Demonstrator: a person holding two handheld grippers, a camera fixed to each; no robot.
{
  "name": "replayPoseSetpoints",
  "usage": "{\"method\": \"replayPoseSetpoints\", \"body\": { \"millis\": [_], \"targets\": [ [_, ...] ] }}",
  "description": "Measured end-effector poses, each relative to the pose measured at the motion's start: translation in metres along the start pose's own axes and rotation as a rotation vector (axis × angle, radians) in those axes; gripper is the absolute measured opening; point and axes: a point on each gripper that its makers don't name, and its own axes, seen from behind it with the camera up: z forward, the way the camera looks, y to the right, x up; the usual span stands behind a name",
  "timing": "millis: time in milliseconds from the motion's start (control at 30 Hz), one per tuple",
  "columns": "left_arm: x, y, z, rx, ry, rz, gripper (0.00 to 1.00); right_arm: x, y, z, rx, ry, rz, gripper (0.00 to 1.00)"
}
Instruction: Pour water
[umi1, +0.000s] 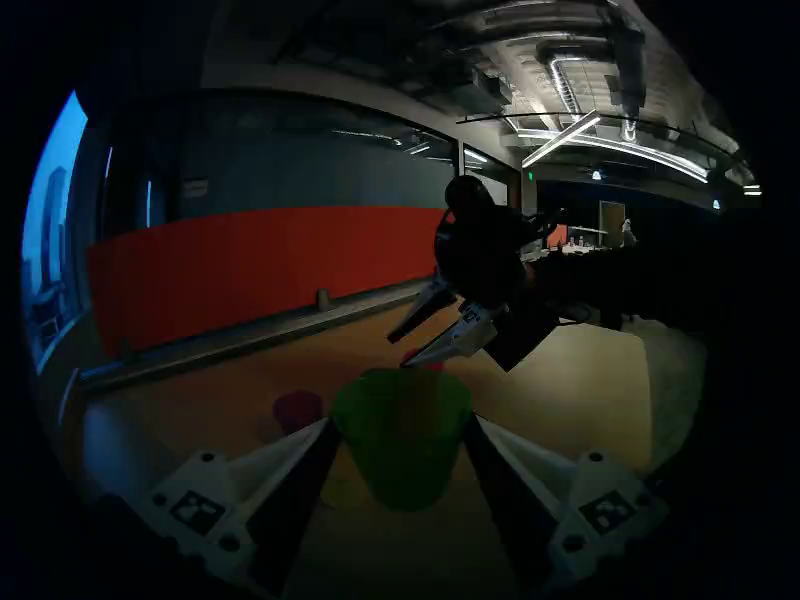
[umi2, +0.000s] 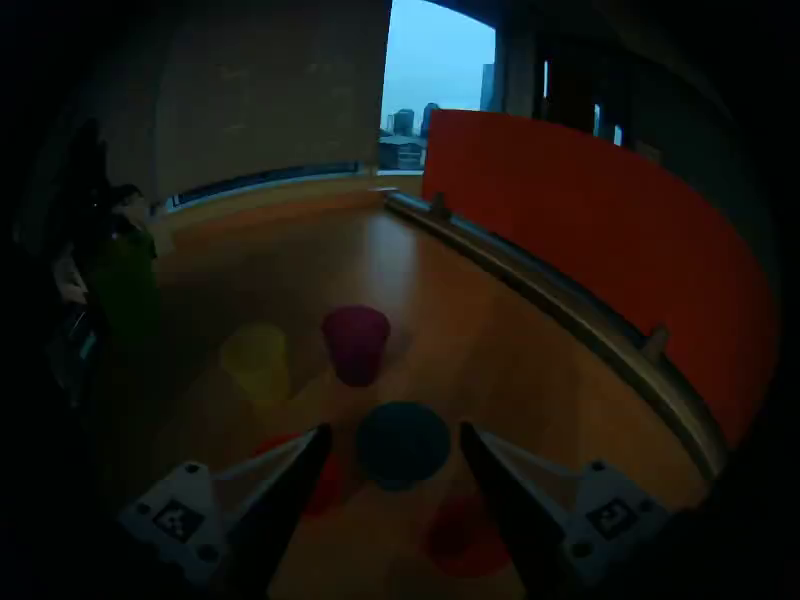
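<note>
Your left gripper (umi1: 398, 422) is clamped on the green cup (umi1: 402, 460), kept upright so nothing spills before you're over a target. Your right gripper (umi2: 394, 430) has its jaws apart around the blue cup (umi2: 402, 452) on the table (umi2: 450, 300), probably to steady it for the pour; purple cup (umi2: 356, 342) and yellow cup (umi2: 256, 360) wait just beyond

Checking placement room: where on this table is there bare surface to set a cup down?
Bare table lies between the maroon cup and the rail under the red panel. It is crowded near the right tool: dark cup, yellow cup, red cups.
</note>
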Motion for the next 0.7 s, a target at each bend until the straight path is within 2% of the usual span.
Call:
{"method": "replayPoseSetpoints", "body": {
  "millis": [300, 700],
  "targets": [
    [-0.014, -0.010, -0.003, 0.022, -0.012, -0.009, 0.87, -0.011, 0.005, 0.020, -0.004, -0.044, 0.006, 0.99],
    [-0.019, -0.019, -0.008, 0.037, -0.005, -0.025, 0.87, -0.022, 0.006, 0.036, -0.003, -0.090, 0.006, 0.99]
  ]
}}
